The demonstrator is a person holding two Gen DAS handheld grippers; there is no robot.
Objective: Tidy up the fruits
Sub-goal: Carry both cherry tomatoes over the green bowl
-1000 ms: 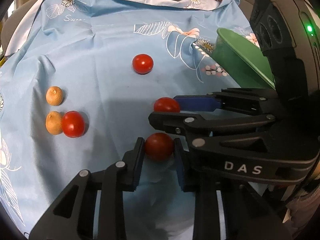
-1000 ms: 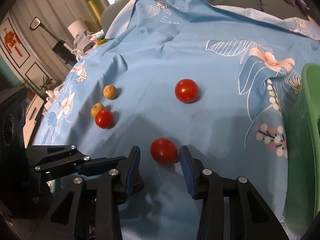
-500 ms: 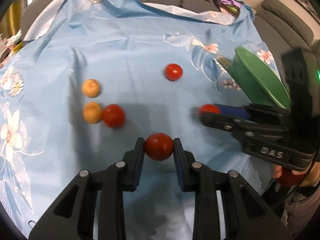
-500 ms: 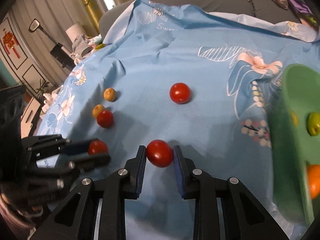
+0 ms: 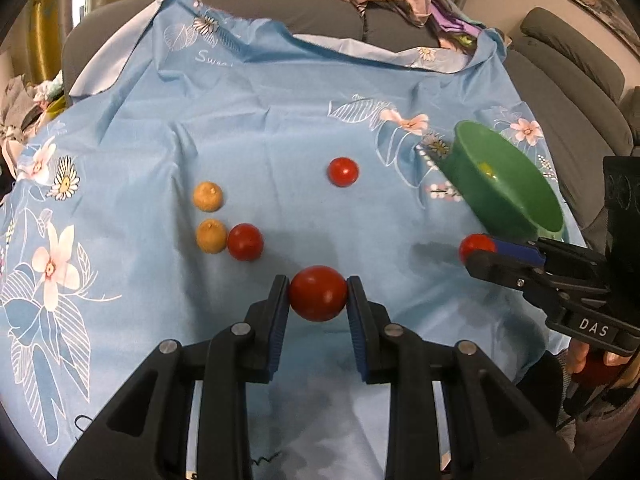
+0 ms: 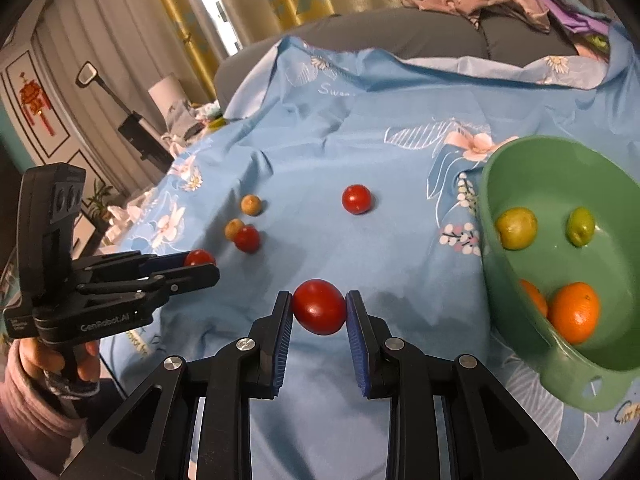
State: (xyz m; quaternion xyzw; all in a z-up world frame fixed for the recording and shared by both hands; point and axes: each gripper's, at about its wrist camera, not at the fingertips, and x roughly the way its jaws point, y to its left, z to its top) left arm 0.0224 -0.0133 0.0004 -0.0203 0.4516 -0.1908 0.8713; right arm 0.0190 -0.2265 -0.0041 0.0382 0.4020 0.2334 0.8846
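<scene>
Now we find the right gripper, open around its tomato a second ago, pinching it beside the green bowl, while the left gripper clamps another tomato, so both fruits appear ready for the bowl.

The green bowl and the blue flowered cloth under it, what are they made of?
The green bowl looks like moulded plastic: smooth, slightly glossy, with a cut-out handle hole in its rim. The blue flowered cloth seems thin woven fabric, matte, creased and draped in folds; the exact fibre cannot be told.
</scene>
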